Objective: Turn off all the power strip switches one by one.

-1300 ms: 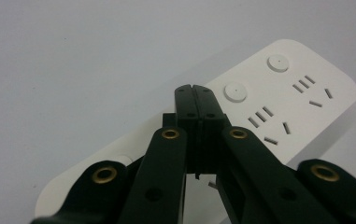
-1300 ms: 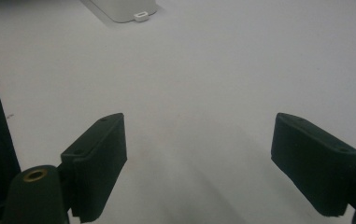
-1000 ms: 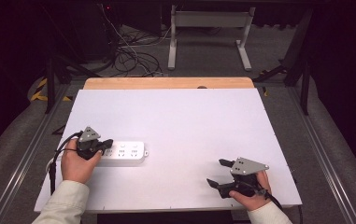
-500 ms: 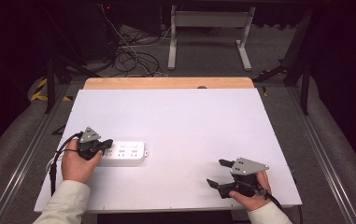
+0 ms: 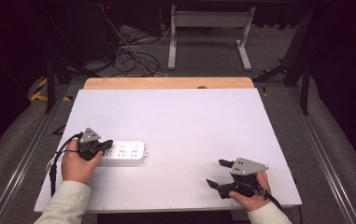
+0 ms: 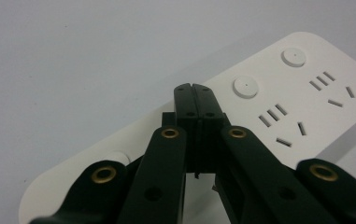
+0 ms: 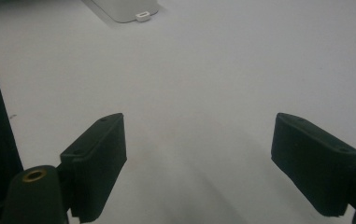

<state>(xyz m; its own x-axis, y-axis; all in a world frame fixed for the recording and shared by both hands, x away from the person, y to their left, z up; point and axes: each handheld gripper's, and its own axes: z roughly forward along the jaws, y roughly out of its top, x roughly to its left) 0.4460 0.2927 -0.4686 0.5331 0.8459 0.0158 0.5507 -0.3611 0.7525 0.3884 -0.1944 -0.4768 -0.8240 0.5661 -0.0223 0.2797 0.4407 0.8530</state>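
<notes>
Nearest the person, the right gripper (image 5: 218,173) lay low over the near right part of the white table (image 5: 189,121), held in the right hand (image 5: 252,193) with a pale sleeve (image 5: 264,215) behind it. Its jaws stood wide apart with nothing between them; in the right gripper view the two black pads (image 7: 98,163) framed bare table surface, and the end of the power strip (image 7: 126,9) showed well beyond them at the top edge.

A little farther in, on the near left part of the table, the left hand (image 5: 76,163) held the left gripper (image 5: 105,145), its grey three-cornered plate on top and its black cable (image 5: 54,161) looping back toward the table's left edge. Its jaws were pressed together with nothing gripped. In the left gripper view the closed tips (image 6: 195,91) sat over the top face of the power strip (image 6: 278,107), beside a round button (image 6: 245,86); whether they touched the face could not be told.

The white power strip (image 5: 124,153) lay flat, lengthwise across the table, its left end under the left gripper, well apart from the right gripper.

Beyond it the table was bordered by a wooden strip (image 5: 166,83) at the far edge. On the floor behind lay a tangle of cables (image 5: 133,58) and a white stand (image 5: 208,32).
</notes>
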